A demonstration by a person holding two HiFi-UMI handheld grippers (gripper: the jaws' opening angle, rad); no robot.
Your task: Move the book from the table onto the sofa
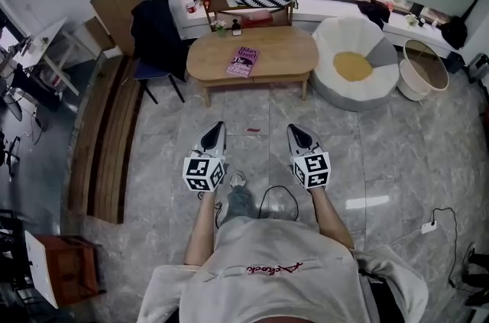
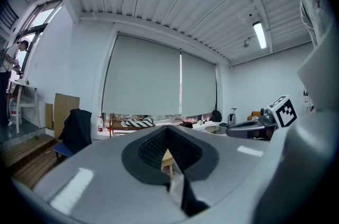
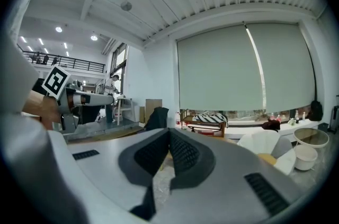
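Book (image 1: 244,60) flat on the table (image 1: 286,54), well ahead of left claw (image 1: 218,127) and right claw (image 1: 295,129), both pressed together, empty.

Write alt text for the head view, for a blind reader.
A person holds the shut, empty left gripper and right gripper out over a grey tiled floor, toward a low oval wooden table ahead. A purple book lies on it; a round white sofa with a yellow cushion stands at its right.

pale grey t-shirt (image 1: 252,295), red script (image 1: 273,268), grey hand-held grippers (image 1: 219,126) (image 1: 292,128)
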